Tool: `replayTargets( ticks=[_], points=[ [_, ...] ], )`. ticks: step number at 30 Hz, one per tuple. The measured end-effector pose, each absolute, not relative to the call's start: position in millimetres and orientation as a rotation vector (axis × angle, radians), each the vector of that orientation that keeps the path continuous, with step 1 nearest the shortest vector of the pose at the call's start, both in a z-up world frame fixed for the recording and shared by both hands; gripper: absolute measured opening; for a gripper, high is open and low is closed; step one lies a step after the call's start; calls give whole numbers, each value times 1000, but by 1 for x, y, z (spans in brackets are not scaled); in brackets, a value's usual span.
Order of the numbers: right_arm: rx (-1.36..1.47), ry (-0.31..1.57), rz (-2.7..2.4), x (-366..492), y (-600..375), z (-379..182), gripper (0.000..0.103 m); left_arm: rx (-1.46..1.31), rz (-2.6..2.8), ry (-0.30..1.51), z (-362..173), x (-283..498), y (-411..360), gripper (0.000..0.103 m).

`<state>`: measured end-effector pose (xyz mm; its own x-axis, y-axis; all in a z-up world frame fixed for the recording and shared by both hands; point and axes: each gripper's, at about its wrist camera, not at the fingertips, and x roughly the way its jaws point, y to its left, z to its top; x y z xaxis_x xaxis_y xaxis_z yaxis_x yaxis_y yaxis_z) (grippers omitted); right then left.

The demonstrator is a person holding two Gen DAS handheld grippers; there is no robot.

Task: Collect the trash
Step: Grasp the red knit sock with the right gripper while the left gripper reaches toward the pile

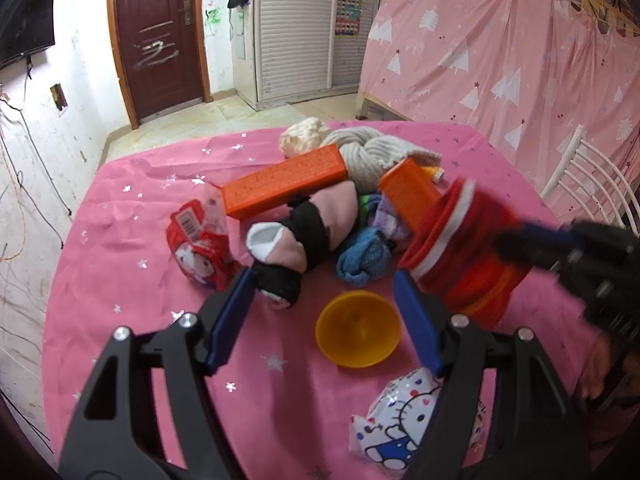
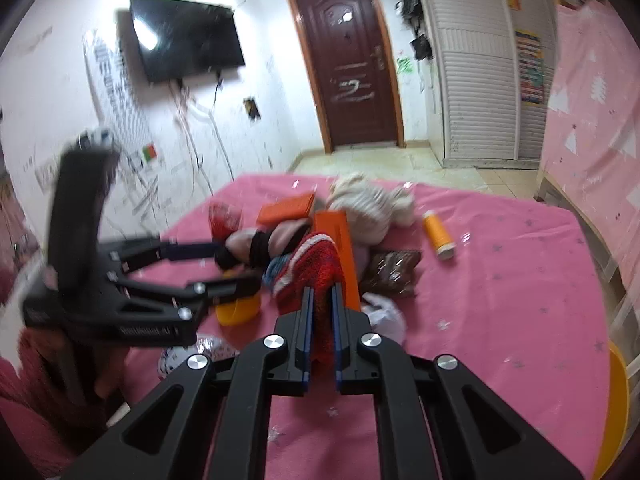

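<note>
While the right gripper [image 2: 321, 300] is clamped tight on a fold of red knitted cloth with white stripes [image 2: 310, 270], the left gripper [image 1: 324, 300] stands open with nothing between its blue fingers [image 1: 234, 312]. Both hang over a table draped in a pink star-print cloth [image 1: 132, 240]. Just beyond the left gripper sits a small yellow plastic bowl [image 1: 357, 334], and a red crumpled snack wrapper with a cartoon cat [image 1: 196, 246] lies beside its left finger. A white cartoon-cat wrapper [image 1: 394, 424] lies near its right finger, at the table's near edge. Behind them is a heap: a long orange cardboard box [image 1: 284, 184], a pink, black and white sock bundle [image 1: 304, 236], a blue rolled sock [image 1: 362, 258] and grey knitted cloth [image 1: 368, 152]. From the right wrist view, a brown shiny wrapper [image 2: 394, 272] and an orange thread spool [image 2: 438, 234] lie right of the heap.
</note>
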<state>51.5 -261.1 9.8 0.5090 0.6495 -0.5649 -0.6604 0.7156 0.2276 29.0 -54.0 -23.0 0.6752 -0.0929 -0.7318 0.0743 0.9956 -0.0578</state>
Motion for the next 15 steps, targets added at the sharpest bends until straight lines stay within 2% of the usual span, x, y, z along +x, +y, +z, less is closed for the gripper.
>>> replayTargets(
  ticks=[5,7,8,9,11,15],
  points=[
    [76,645,815,58,-288,23,1,14,-90,824,-25,31,-66,68],
    [100,632,817,61,-296,27,1,38,-88,829,-27,30,-73,58],
    [105,626,815,61,-298,28,1,53,-89,835,-28,30,-76,49],
    [106,618,810,62,-302,29,1,62,-88,836,-29,30,-78,36],
    [115,612,809,63,-304,32,1,91,-77,848,-31,31,-82,24],
    [139,599,806,65,-309,36,1,114,-56,844,-29,29,-86,17]
  ],
)
